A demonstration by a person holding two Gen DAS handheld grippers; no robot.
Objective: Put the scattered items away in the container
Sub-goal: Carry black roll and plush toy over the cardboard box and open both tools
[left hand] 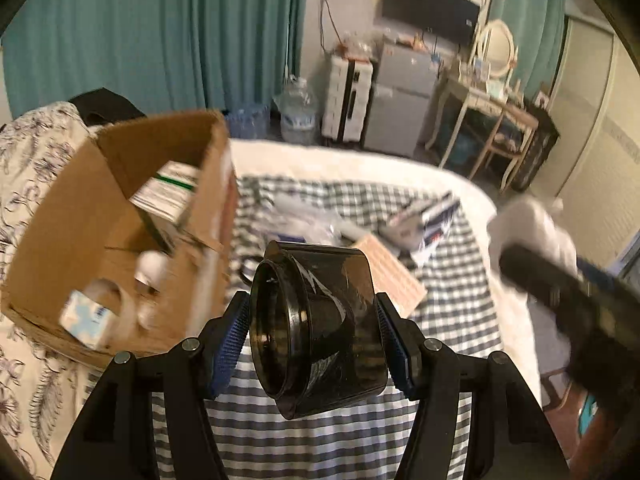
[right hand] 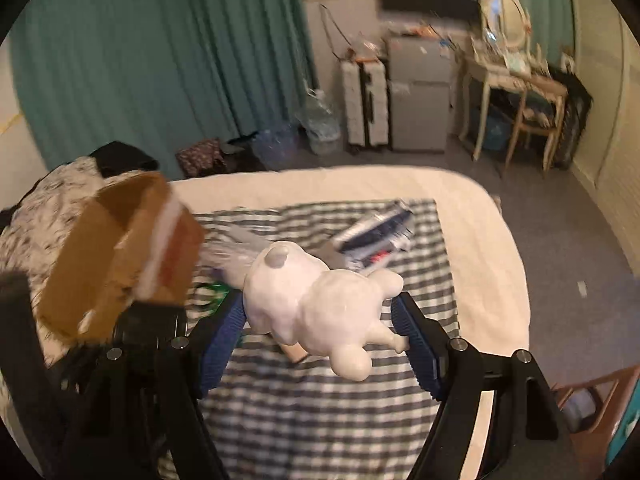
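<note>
Cardboard is your landmark: the open box (left hand: 120, 216) sits on the bed at the edge of the checked cloth (left hand: 304, 432), already containing a white carton (left hand: 166, 192), a small blue-and-white packet (left hand: 86, 320) and what looks like a blurred white cup. Just right of the box, your left gripper (left hand: 312, 340) clamps a dark smoky plastic cup (left hand: 320, 328) above the cloth. Further right of the box, your right gripper (right hand: 320, 336) is closed around a white toy animal (right hand: 320, 304). Beyond both, still right of the box, a tan ridged board (left hand: 394, 276) and a blue-and-white packet (left hand: 428, 220) lie on the cloth.
</note>
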